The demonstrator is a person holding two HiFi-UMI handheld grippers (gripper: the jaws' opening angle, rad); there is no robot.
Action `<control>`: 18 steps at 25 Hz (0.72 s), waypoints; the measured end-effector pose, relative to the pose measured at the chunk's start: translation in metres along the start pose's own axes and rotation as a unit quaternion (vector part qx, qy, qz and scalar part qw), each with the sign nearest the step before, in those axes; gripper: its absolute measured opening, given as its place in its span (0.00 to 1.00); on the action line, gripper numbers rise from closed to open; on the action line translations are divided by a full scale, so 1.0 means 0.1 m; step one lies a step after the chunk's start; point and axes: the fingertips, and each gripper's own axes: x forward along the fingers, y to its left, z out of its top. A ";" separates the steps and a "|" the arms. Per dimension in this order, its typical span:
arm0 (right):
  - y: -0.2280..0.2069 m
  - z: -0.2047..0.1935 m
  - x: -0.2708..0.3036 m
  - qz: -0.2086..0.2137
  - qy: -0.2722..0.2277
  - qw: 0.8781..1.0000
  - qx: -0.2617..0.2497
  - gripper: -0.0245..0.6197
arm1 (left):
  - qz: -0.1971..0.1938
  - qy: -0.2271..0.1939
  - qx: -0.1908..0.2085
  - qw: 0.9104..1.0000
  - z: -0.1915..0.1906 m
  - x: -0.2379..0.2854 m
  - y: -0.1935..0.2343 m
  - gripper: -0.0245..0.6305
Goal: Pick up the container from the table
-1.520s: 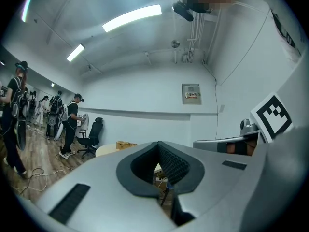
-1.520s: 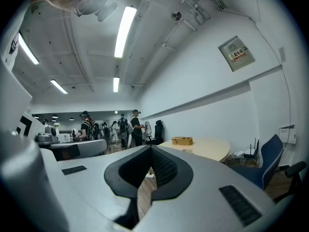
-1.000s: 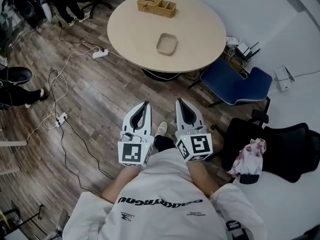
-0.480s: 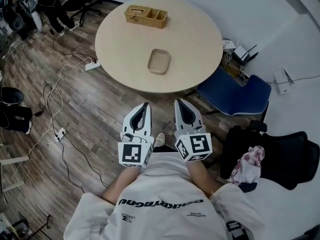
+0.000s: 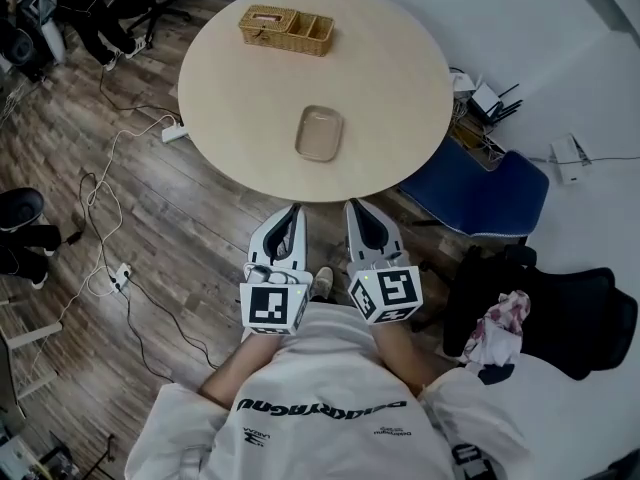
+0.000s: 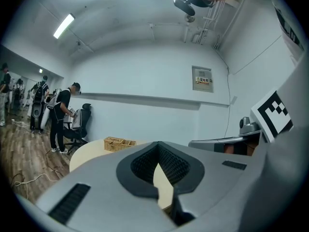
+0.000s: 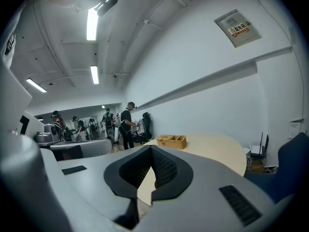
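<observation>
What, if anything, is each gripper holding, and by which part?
Nothing. The left gripper and right gripper are both shut and empty; the beige container lies untouched on the round table.

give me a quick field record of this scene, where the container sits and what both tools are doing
container: shallow beige tray, on the round table, toward its near edge
wicker basket: far side of the table
blue chair: right of the table
left tool: jaws together, empty, over the floor, short of the table
right tool: jaws together, empty, beside the left one
task state: container not yet touched
</observation>
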 end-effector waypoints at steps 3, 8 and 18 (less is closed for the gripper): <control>-0.10 0.02 0.32 -0.017 0.009 1.000 0.008 0.09 | -0.006 0.017 -0.011 1.000 -0.05 0.30 0.25 0.06; -0.28 -0.01 0.80 -0.043 0.023 0.999 0.024 0.09 | -0.022 0.041 -0.029 0.998 -0.16 0.76 0.57 0.06; -0.56 -0.32 1.46 -0.064 0.061 0.995 0.048 0.09 | -0.052 0.092 -0.027 0.994 -0.55 1.43 0.85 0.06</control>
